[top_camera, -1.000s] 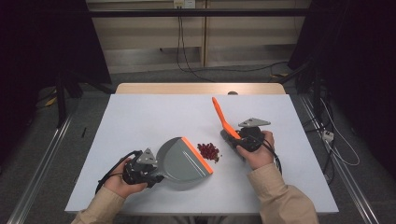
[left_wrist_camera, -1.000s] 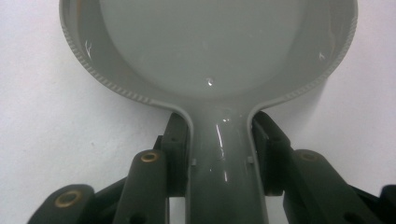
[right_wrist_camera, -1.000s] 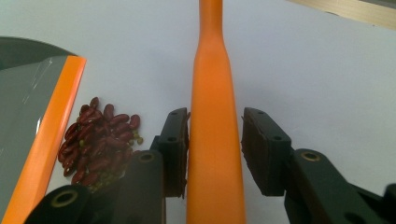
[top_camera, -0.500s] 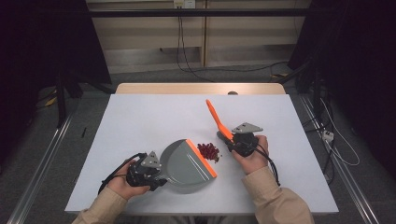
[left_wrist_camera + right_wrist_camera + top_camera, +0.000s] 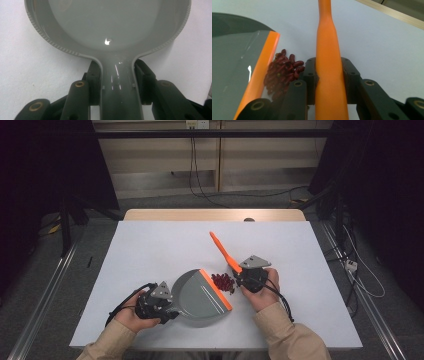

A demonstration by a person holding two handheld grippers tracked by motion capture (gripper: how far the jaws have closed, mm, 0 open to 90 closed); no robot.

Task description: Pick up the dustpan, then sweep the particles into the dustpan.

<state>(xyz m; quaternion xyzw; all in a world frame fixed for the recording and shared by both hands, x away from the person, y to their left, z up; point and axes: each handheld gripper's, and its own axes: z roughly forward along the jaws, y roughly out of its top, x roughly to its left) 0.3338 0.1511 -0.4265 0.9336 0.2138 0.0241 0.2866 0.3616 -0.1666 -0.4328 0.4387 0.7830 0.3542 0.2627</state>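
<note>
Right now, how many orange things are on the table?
2. One is the orange brush handle, clamped in the right hand-held gripper. The other is the orange lip of the grey dustpan, beside the red beans.

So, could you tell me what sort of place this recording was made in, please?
Probably a lab recording bay rather than a home: a bare white table on a grey floor, dark curtains at both sides, and loose black cables trailing from a wall socket behind.

A lab recording bay. A bare white bench [image 5: 150, 250] stands on grey floor [image 5: 50, 285]. Black curtains [image 5: 45, 165] and loose cables [image 5: 200, 185] surround it.
</note>
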